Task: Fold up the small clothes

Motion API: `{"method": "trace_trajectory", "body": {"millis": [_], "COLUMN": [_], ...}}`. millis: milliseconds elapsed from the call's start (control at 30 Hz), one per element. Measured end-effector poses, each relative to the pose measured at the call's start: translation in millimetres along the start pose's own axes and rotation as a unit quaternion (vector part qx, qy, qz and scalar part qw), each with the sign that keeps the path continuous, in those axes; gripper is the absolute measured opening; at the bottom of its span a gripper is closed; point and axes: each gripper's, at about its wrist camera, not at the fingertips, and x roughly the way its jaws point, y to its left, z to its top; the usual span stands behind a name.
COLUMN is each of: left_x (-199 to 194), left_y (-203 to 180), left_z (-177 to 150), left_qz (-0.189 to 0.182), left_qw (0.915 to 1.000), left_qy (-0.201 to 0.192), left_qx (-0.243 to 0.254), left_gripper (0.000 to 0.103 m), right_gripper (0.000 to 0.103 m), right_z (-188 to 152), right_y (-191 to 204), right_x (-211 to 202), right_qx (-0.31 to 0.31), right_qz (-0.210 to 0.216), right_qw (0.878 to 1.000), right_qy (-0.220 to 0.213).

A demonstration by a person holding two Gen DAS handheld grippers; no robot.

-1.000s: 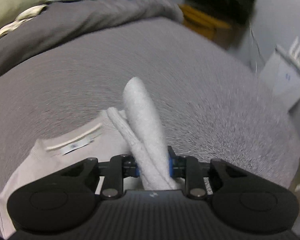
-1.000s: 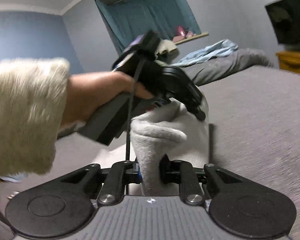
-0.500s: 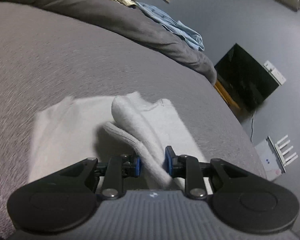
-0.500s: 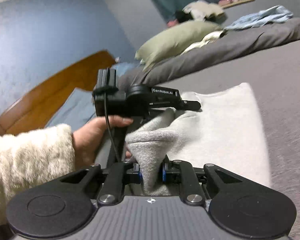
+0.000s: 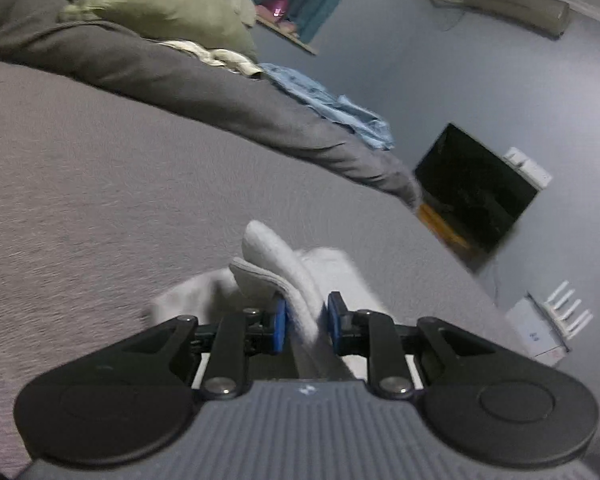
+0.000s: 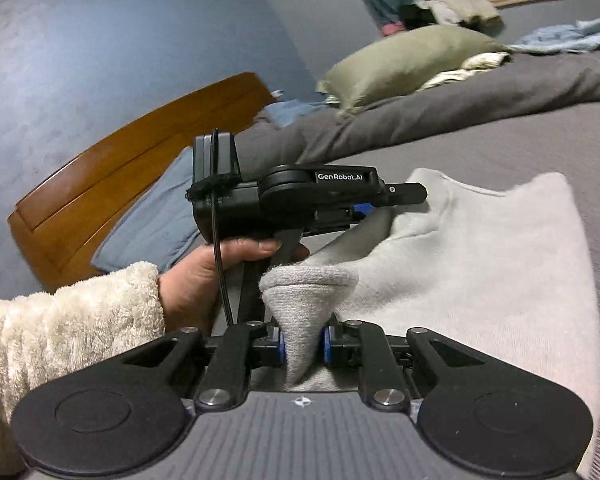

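Your left gripper has a fold of the pale grey garment pinched between its blue-padded fingers; the cloth runs straight up out of the gap and curls forward in two rounded layers just past the fingertips. The rest of the garment trails down to the grey bed below and to the left of the fingers, blurred at its edge.

Your right gripper is likewise clamped on cloth: a bunched cone of the same garment rises between its fingers and widens into a ridge just above them. From there the garment spreads flat across the bed to the right, its neckline at the far end.

In the right wrist view, your left hand grips the handle of the left gripper, which is level with the bed, its tips touching a raised fold of the garment at the far side of the ridge. A fluffy cream sleeve covers that wrist.

Beyond the garment lie a rumpled dark grey duvet, an olive pillow and a light blue cloth. A wooden headboard is at the left. The left wrist view shows a dark screen on the wall.
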Motion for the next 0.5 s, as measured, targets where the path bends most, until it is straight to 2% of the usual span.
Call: {"method": "trace_trajectory", "body": {"millis": [67, 133, 233, 300, 400, 467, 500], "left_x": [2, -1, 3, 8, 22, 34, 33], "left_y": [19, 37, 55, 59, 52, 43, 36], "left_z": [-12, -22, -28, -29, -25, -23, -25], "left_qz": [0.023, 0.031, -0.004, -0.016, -0.012, 0.004, 0.012], "left_qw": [0.9993, 0.9984, 0.9951, 0.9928, 0.9947, 0.9962, 0.997], "left_qy": [0.022, 0.029, 0.028, 0.041, 0.05, 0.056, 0.054], "left_qx": [-0.016, -0.038, -0.095, -0.112, -0.09, -0.066, -0.054], "left_gripper": [0.018, 0.018, 0.018, 0.018, 0.037, 0.038, 0.028], "right_gripper": [0.017, 0.017, 0.018, 0.018, 0.017, 0.018, 0.018], "right_z": [-5, -10, -20, -14, -18, -18, -16], "right_y": [6, 10, 14, 10, 10, 11, 14], "right_x": [13, 26, 37, 44, 42, 49, 52], "right_qx": [-0.006, -0.002, -0.007, -0.008, -0.007, -0.01, -0.009], "right_qz": [-0.005, -0.012, -0.02, -0.021, -0.023, -0.024, -0.023], "right_qw": [1.0, 0.999, 0.998, 0.998, 0.998, 0.997, 0.997], "right_qy": [0.02, 0.041, 0.062, 0.062, 0.065, 0.067, 0.067]}}
